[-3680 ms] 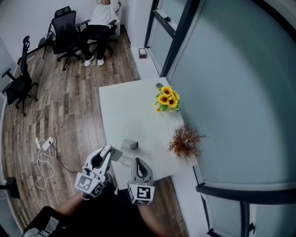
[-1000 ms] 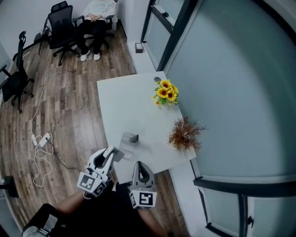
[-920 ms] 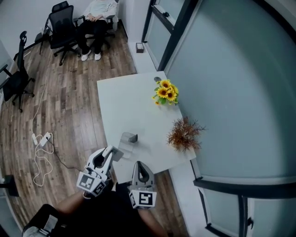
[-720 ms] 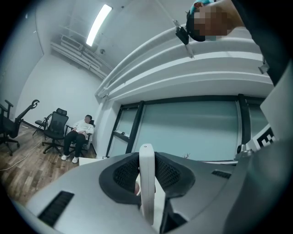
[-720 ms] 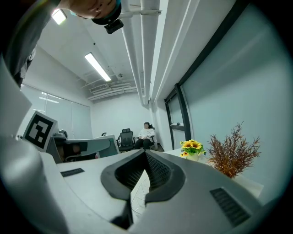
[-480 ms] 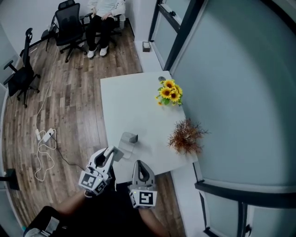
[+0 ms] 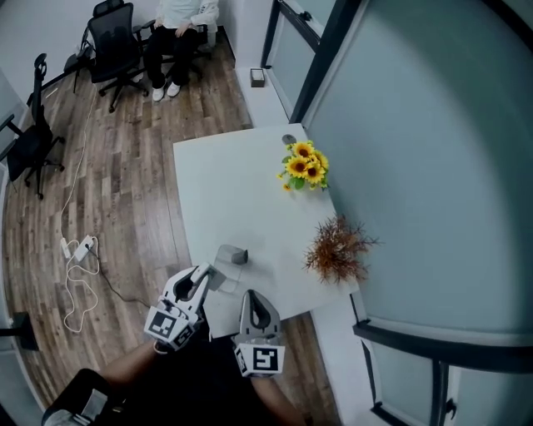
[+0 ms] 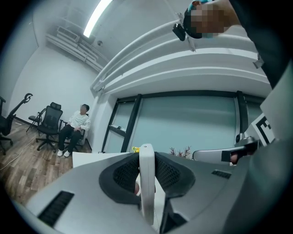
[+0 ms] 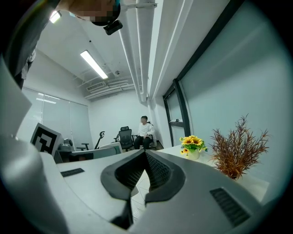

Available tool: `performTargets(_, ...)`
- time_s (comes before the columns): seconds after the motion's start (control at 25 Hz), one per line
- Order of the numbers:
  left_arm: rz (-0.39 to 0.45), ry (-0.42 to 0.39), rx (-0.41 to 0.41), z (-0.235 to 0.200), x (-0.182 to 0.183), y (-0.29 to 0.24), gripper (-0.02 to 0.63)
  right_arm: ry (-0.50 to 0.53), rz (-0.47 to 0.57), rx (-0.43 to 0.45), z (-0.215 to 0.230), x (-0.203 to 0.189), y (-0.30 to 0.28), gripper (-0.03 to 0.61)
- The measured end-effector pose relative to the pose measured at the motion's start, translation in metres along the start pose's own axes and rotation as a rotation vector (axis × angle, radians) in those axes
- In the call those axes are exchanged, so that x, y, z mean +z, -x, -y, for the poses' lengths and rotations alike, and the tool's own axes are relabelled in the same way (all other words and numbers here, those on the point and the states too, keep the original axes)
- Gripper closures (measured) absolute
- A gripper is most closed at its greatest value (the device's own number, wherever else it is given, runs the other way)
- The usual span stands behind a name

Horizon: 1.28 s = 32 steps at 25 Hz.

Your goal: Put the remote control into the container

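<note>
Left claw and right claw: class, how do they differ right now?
The left claw grips the white remote control edge-on; the right claw holds nothing. The left claw's jaws stand apart; the right claw's are together. Both point towards the table.

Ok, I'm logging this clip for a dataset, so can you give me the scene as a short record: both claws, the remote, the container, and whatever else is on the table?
left claw: closed on the remote control, held edge-on
right claw: shut, nothing in it
container: grey, on the white table near its front edge, just beyond the left claw
remote in container: not yet
other items: sunflowers and dried plant along the table's right side
background: person seated on an office chair
</note>
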<state>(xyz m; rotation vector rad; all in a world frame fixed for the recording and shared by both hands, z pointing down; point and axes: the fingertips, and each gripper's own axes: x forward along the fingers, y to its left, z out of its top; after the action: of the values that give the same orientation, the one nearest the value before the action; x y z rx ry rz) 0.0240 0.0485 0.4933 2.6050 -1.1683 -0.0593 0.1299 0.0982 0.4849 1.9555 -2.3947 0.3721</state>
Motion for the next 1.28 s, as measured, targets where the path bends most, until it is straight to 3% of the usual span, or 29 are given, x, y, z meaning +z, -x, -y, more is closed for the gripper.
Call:
performTargets(0.8,-0.036,-0.049,-0.107,-0.033,-0.047,-0.045,0.518,-0.006,-0.081,-0.018,0.003,-0.025,-0.041,0.574)
performTargets(1.28,-0.069,-0.060,-0.184,-0.028,-0.065,-0.059,0.518,-0.007,-0.112,-0.014,0.009,-0.034,-0.053,0.574)
